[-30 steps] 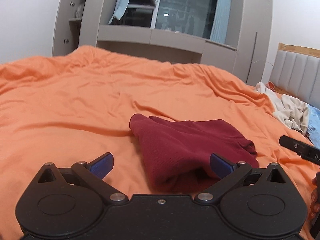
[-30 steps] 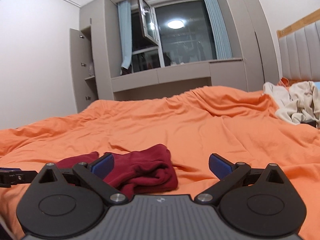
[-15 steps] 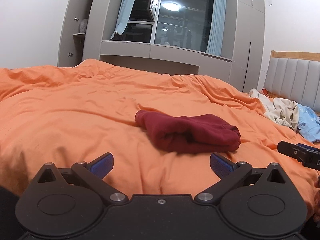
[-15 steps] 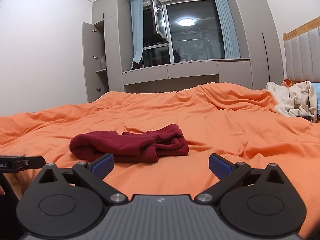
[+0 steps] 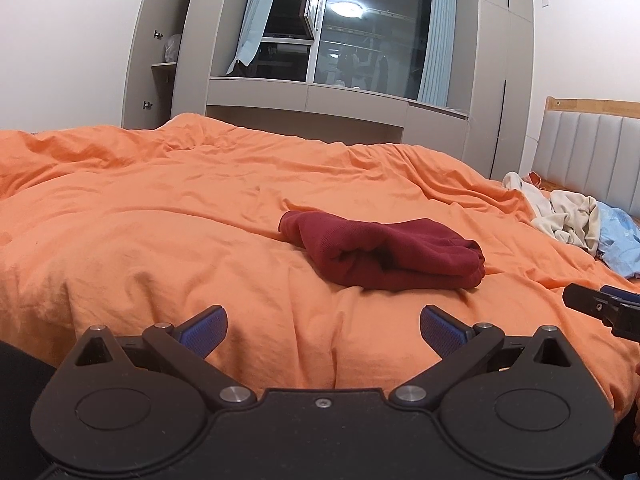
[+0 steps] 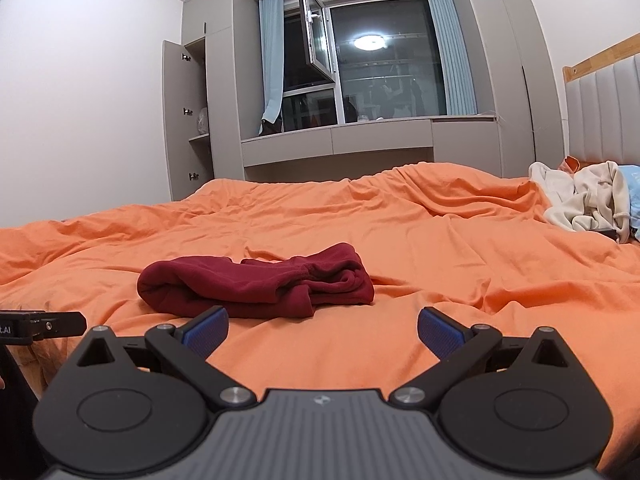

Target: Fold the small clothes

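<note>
2 tongs, left tongs and right tongs, gape empty before the folded maroon garment on the orange duvet.

My left claw is matte black: two round hubs, angled link arms pinned with silver screws, and ribbed blue pads on the fingertips. My right claw matches it, but its centre plate is ribbed grey with a small logo.

Maroon garment — plain orange duvet
</note>
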